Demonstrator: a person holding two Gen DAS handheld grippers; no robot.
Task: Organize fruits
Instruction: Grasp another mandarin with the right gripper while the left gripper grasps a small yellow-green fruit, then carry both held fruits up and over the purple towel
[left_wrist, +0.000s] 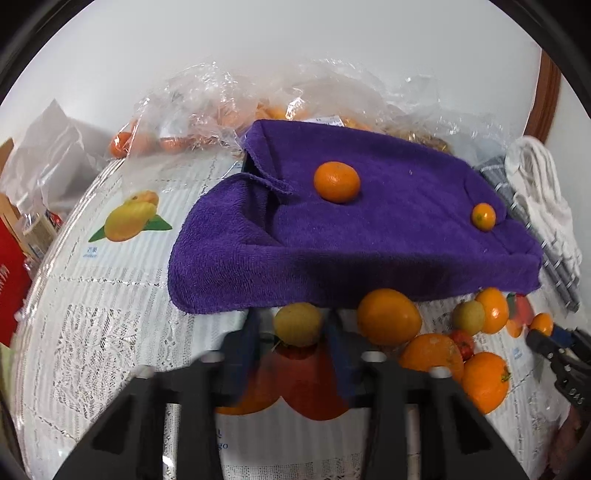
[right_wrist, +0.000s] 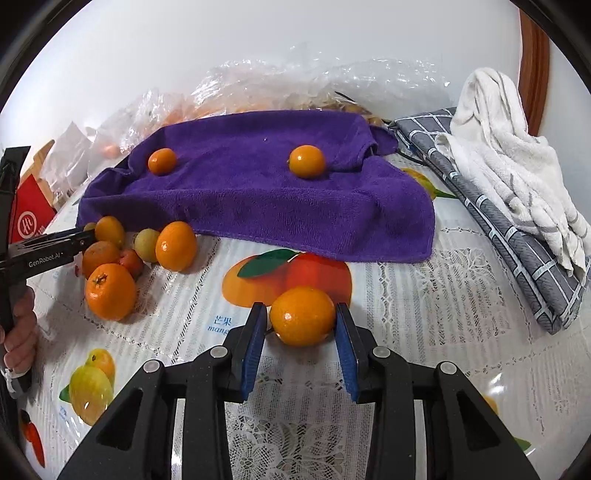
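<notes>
A towel lay spread at the table's middle w/ two small fruits on it, one to the left, one to the right; plastic bags sat behind the towel; folded cloths lay to its right; a cluster of fruits sat just before its front-left corner; the left gripper held one fruit at that cluster's left end; the right gripper held another fruit before the towel's front edge.

Two small orange citrus fruits on one purple terry towel; one white towel; one grey checked cloth.
</notes>
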